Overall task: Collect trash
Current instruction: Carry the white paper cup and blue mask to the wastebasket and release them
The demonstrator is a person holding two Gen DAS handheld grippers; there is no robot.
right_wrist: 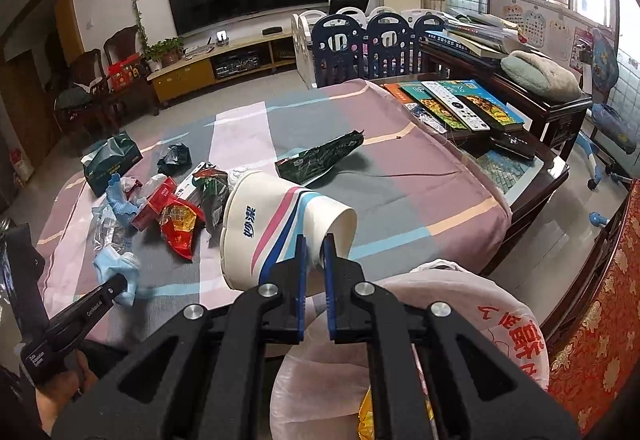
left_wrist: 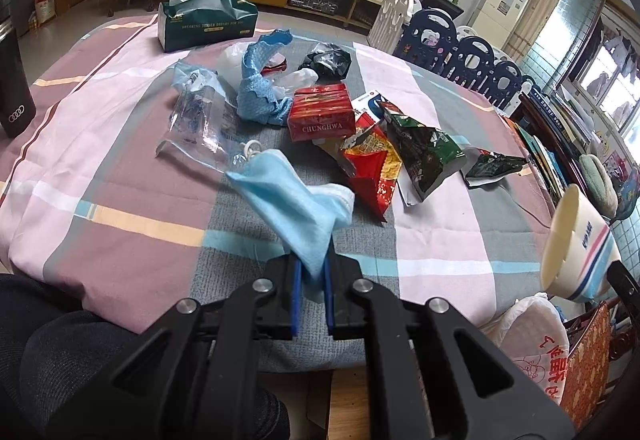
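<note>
My left gripper [left_wrist: 312,272] is shut on a light blue face mask [left_wrist: 296,195] and holds it above the near edge of the table; it also shows in the right wrist view [right_wrist: 116,268]. My right gripper [right_wrist: 314,252] is shut on the rim of a white paper cup [right_wrist: 276,224] with pink and blue stripes, tilted on its side over a white plastic trash bag [right_wrist: 480,304]. The cup shows at the right of the left wrist view [left_wrist: 576,240]. Trash lies on the table: a red cigarette box [left_wrist: 322,113], snack wrappers [left_wrist: 372,167], a blue cloth [left_wrist: 256,79], clear plastic [left_wrist: 192,111].
A striped cloth covers the table [left_wrist: 120,167]. A green tissue box [left_wrist: 206,19] stands at the far edge. A green wrapper [right_wrist: 320,157] lies apart on the cloth. Books and remotes [right_wrist: 456,107] lie at the right end. A dark case [left_wrist: 14,87] stands left.
</note>
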